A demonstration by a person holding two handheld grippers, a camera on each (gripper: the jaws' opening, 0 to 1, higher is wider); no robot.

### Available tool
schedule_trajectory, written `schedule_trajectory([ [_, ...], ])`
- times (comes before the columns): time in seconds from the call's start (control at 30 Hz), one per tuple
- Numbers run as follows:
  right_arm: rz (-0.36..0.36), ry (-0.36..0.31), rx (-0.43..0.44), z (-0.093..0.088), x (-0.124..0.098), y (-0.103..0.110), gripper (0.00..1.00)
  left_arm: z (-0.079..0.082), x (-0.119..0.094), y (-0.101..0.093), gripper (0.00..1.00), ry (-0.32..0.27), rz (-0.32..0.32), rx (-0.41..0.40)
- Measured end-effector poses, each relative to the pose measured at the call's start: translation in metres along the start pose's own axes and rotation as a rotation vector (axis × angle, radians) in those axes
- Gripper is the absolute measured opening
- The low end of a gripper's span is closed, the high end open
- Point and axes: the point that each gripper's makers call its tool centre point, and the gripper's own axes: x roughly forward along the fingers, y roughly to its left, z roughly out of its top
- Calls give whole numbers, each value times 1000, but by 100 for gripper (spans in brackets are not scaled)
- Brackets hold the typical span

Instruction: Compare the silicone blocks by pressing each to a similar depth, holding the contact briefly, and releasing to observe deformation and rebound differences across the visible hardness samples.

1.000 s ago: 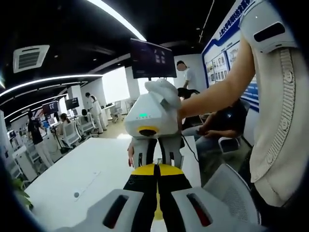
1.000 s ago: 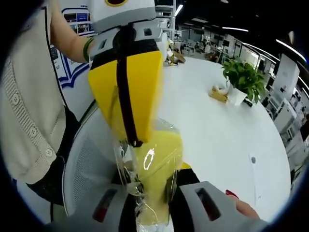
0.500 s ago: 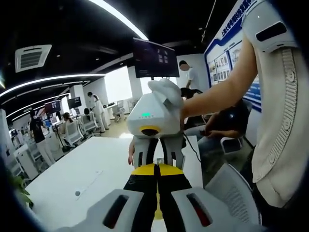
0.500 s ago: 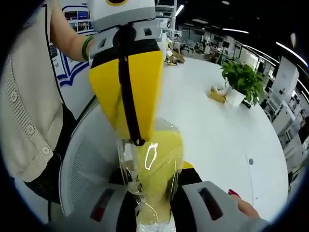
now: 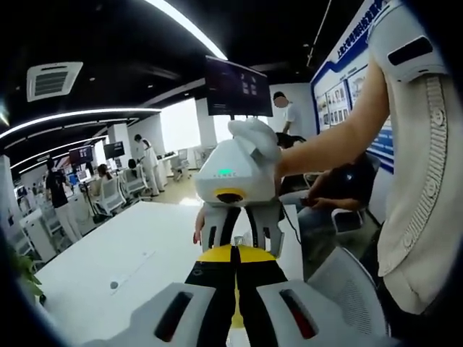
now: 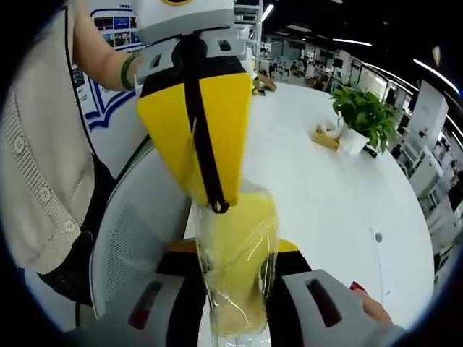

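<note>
A yellow silicone block (image 6: pixel 235 238) in clear plastic wrap (image 6: pixel 205 285) stands upright between the jaws of my right gripper (image 6: pixel 235 273), which is shut on it. My left gripper (image 6: pixel 217 204) comes down from above. Its yellow jaws are shut and their tip pinches the top edge of the wrap. In the left gripper view the left gripper (image 5: pixel 233 251) points at the white right gripper (image 5: pixel 236 235), which a gloved hand (image 5: pixel 253 136) holds. The block itself is hidden there behind the shut jaws.
A white table (image 6: pixel 325 195) stretches beyond, with a potted plant (image 6: pixel 362 116) and a small yellow-brown item (image 6: pixel 327 139) on it. A grey mesh chair (image 6: pixel 134 246) stands close under the grippers. The person's cream cardigan (image 6: pixel 36 181) is at the side. Several people sit or stand in the office behind.
The wrapped block has swung from tilted to more upright. The left gripper's tip has shifted a little to the right with the wrap's top edge. Both cameras moved slightly.
</note>
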Motion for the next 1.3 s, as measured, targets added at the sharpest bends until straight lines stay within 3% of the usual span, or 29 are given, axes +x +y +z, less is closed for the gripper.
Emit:
schedule_trajectory([
  [0.53,-66,-47,33,-6,-4,-8,35,-5,1,9,0,-7,4,-33],
  [0.73,-132,-84,50,-7,-9,-16,40,-12,4,14,0,5,13,-54],
  [0.87,-221,-130,87,-8,-18,-26,46,-21,4,19,0,21,20,-73],
  [1.07,-425,-245,250,-27,-41,-34,52,-47,4,38,0,51,67,-143],
  [1.17,-474,-318,372,-40,-49,-28,59,-59,5,48,0,55,83,-189],
  [1.23,-510,-343,437,-51,-54,-23,59,-69,6,54,0,62,75,-233],
  [1.3,-540,-338,495,-66,-56,-15,61,-79,9,64,0,77,96,-224],
])
